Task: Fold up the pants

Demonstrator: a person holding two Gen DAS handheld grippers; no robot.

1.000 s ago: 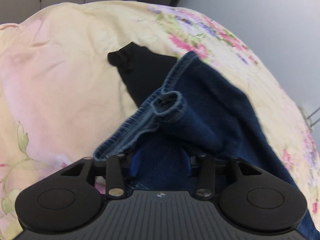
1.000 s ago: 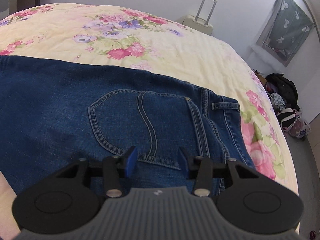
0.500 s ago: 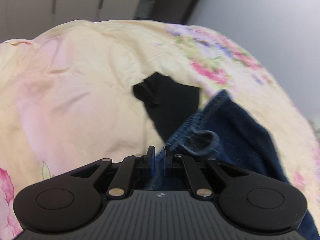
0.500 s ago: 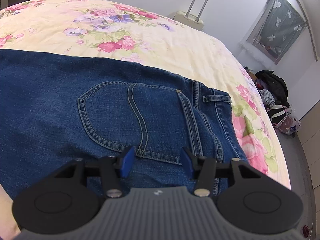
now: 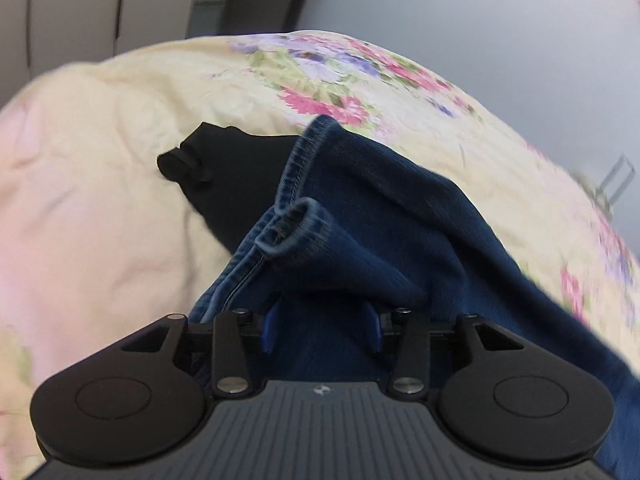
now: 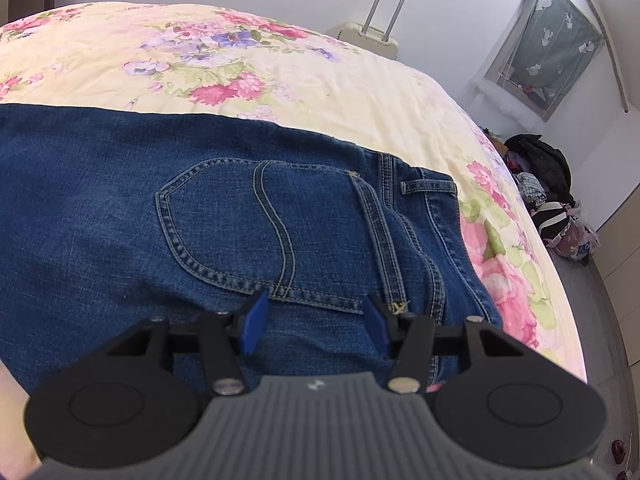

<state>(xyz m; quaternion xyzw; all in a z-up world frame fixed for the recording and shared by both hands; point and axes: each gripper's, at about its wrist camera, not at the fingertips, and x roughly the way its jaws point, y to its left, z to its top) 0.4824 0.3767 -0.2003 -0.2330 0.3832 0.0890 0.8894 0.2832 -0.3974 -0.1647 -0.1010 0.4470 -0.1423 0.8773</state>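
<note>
Both grippers — left (image 5: 321,326), right (image 6: 314,322) — spread over jeans (image 6: 160,216); black garment (image 5: 236,184) under hem; suitcase (image 6: 370,38) beyond bed (image 6: 340,80).

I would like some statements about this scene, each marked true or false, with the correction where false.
1. The right tool is shut on the jeans. False: its jaws are open above the denim.
2. A back pocket faces up. True.
3. The left tool is open. True.
4. A black garment lies on top of the jeans' hem. False: the hem overlaps the garment.
5. A suitcase stands beyond the bed. True.
</note>
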